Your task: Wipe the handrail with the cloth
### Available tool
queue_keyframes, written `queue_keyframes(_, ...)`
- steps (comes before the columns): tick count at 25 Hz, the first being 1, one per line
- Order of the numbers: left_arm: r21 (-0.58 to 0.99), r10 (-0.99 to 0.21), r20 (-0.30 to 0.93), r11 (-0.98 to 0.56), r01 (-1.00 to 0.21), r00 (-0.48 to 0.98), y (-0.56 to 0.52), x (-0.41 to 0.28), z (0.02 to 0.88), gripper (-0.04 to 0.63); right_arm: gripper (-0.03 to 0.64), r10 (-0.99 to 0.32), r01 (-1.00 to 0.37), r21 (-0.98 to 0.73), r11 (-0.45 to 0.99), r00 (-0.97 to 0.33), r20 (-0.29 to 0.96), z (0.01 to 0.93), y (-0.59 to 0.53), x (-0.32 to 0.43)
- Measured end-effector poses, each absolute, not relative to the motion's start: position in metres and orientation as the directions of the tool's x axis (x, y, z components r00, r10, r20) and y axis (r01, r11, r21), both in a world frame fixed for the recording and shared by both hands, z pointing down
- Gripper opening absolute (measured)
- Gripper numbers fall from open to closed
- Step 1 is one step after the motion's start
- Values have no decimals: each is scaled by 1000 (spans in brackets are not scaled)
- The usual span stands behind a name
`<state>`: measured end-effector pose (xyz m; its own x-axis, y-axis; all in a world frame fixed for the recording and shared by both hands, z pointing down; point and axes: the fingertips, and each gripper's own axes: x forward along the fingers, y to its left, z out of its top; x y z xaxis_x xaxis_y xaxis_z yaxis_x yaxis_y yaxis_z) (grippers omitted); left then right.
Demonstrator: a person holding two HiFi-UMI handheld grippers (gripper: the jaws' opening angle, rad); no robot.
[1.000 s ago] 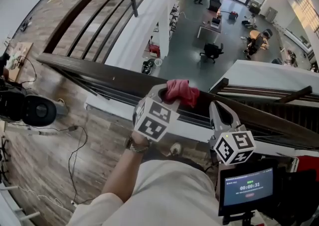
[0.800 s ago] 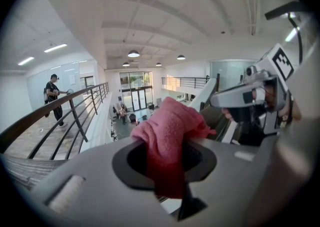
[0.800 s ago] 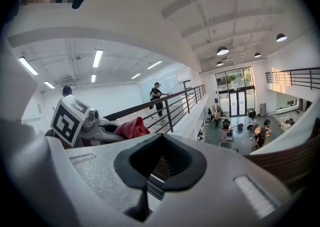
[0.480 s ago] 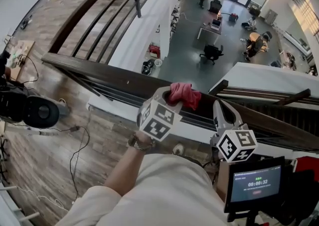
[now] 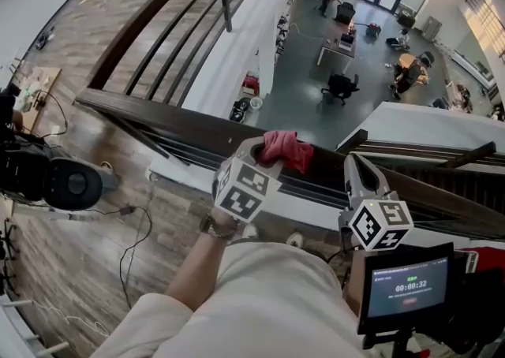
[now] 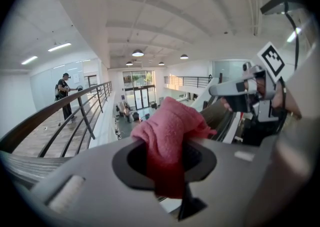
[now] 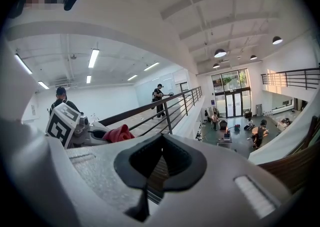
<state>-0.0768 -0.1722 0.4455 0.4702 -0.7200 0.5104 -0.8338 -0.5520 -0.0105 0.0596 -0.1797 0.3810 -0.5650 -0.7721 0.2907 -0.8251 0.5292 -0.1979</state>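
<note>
Cloth (image 5: pixel 289 150) clamped in left gripper (image 5: pixel 268 148), seemingly on handrail (image 5: pixel 158 117); right gripper (image 5: pixel 355 162) jaws together.

The person wears a cream short-sleeved shirt (image 5: pixel 260 301) and a dark-banded wristwatch (image 5: pixel 215 229). The left gripper (image 5: pixel 270 151) and the right gripper (image 5: pixel 355 162) are pale grey moulded plastic with curved white fingers. Each carries a white cube printed with black square markers: the left cube (image 5: pixel 241 191) and the right cube (image 5: pixel 381 225). Seen in its own gripper view, each body has a speckled grey face and a rounded, black-rimmed opening.
</note>
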Motion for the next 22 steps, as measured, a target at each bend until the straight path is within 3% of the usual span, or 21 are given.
queue_keyframes(22,-26,-828,468,-361,-932,307,-170,-278,442,101,3,-806,-870,-166,464,-492,328,396,-156,5)
